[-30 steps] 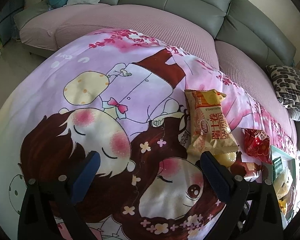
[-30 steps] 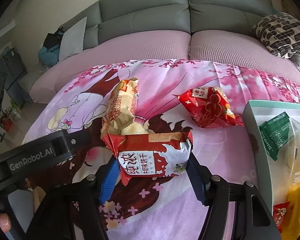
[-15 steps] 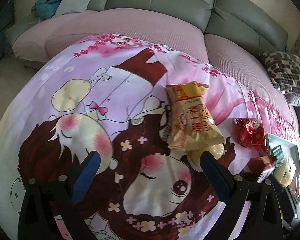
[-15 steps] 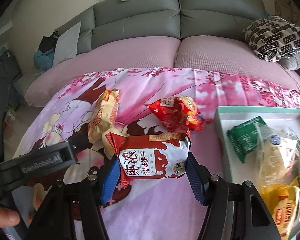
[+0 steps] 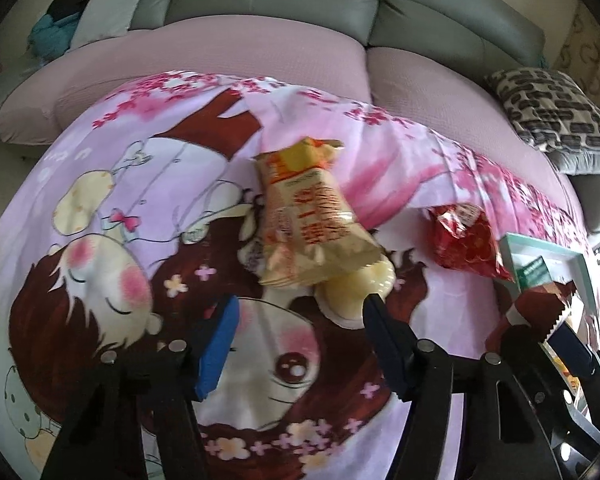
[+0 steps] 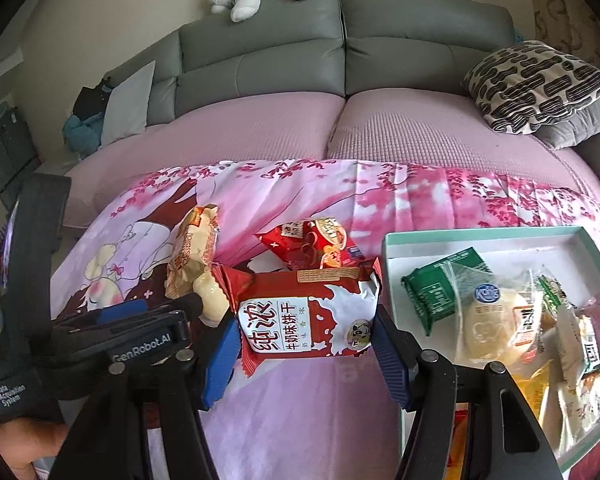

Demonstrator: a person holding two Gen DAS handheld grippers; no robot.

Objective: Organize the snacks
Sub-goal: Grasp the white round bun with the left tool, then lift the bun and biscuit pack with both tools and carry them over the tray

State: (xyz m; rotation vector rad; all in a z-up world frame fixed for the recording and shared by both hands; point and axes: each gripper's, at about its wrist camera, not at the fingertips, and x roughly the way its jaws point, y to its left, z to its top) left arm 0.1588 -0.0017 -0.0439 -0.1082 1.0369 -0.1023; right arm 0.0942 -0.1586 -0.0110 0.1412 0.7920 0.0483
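My right gripper (image 6: 304, 344) is shut on a red-and-white milk biscuit pack (image 6: 308, 316) and holds it above the cartoon cloth, just left of the teal-rimmed tray (image 6: 480, 234). My left gripper (image 5: 300, 320) is open and empty, its tips just short of a pale round bun pack (image 5: 360, 284) and a yellow wafer bag (image 5: 312, 224). A red snack bag (image 5: 466, 240) lies right of the wafer bag. It also shows in the right wrist view (image 6: 308, 240), behind the held pack.
The tray holds several packs, among them a green pack (image 6: 436, 284) and a clear-wrapped bun (image 6: 488, 320). A pink sofa (image 6: 340, 128) with a patterned cushion (image 6: 536, 84) stands behind the cloth. The left gripper's body (image 6: 100, 340) is close on the left.
My right gripper has carried the biscuit pack right, toward the tray. My left gripper has moved forward to the bun pack and wafer bag, and its fingers stand closer together.
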